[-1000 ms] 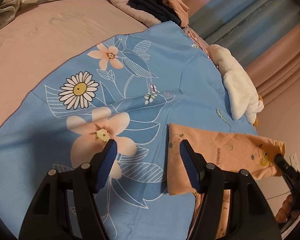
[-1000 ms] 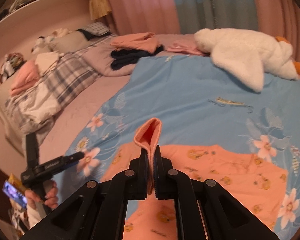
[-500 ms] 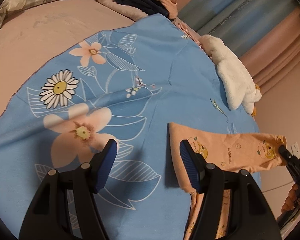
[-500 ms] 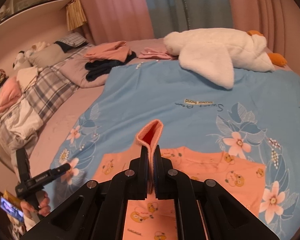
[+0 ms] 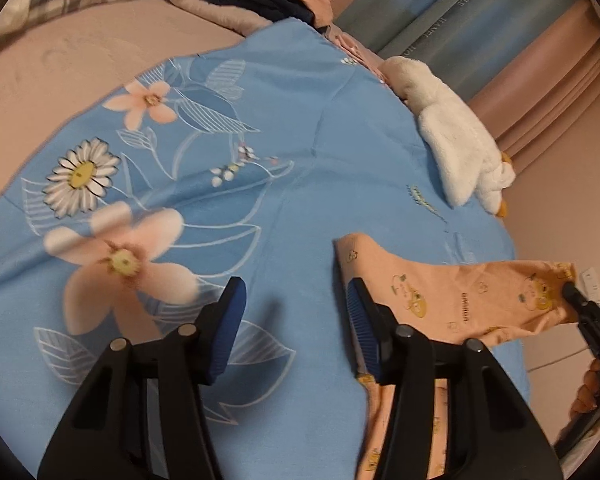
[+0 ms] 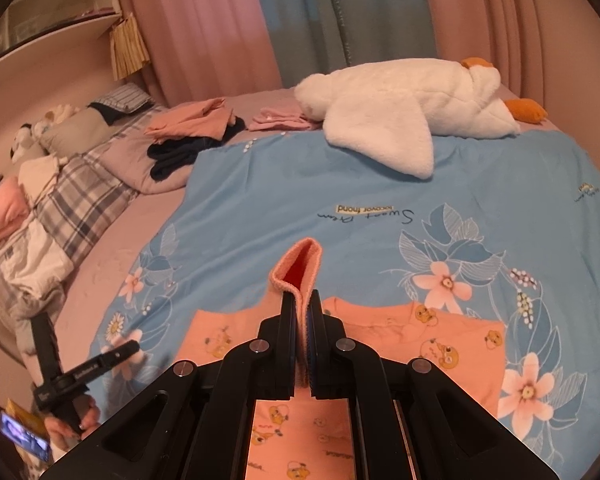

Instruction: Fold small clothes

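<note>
My right claw (image 6: 303,312) is pinching a folded edge of the peach bear-print garment (image 6: 432,344), which stands up as a small loop above its closed pads. The rest of that garment lies flat on the blue floral sheet (image 6: 340,184) at the near edge of the bed. My left claw (image 5: 294,312) hangs over the sheet with its jaws closing and nothing between them; its right pad (image 5: 362,332) sits just over the garment's left edge (image 5: 440,300). A white plush goose (image 6: 400,108) rests at the bed's far edge, with folded clothes (image 6: 196,120) beside it.
</note>
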`<move>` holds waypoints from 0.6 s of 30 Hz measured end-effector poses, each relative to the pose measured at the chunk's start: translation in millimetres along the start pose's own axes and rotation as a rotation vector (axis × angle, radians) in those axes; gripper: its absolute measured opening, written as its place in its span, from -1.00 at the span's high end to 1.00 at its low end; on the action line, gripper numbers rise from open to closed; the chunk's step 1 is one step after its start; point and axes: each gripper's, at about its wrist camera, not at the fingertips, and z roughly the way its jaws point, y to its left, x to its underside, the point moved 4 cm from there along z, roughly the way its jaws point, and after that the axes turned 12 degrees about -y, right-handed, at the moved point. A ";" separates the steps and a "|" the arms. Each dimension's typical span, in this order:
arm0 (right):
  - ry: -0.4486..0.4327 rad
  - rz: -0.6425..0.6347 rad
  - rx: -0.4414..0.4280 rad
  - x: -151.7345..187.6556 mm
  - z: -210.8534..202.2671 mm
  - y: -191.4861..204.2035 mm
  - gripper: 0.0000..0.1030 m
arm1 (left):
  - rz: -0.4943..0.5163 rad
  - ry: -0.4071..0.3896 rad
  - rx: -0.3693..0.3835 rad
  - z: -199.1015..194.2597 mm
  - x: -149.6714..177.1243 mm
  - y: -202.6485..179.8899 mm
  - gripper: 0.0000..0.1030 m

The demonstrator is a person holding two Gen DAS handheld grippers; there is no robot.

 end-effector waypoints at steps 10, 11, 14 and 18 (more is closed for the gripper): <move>-0.009 0.037 0.050 1.0 -0.9 -18.5 0.89 | 0.014 0.020 0.063 4.9 4.9 -13.4 0.00; -0.009 0.040 0.056 0.9 -0.6 -20.3 0.89 | 0.014 0.024 0.063 5.7 5.7 -13.2 0.00; -0.012 0.041 0.069 1.1 -0.9 -23.1 0.89 | -0.003 0.038 0.096 7.4 7.4 -14.1 0.13; -0.020 0.044 0.092 2.5 -1.5 -27.4 0.89 | -0.012 0.043 0.127 8.4 9.0 -17.4 0.20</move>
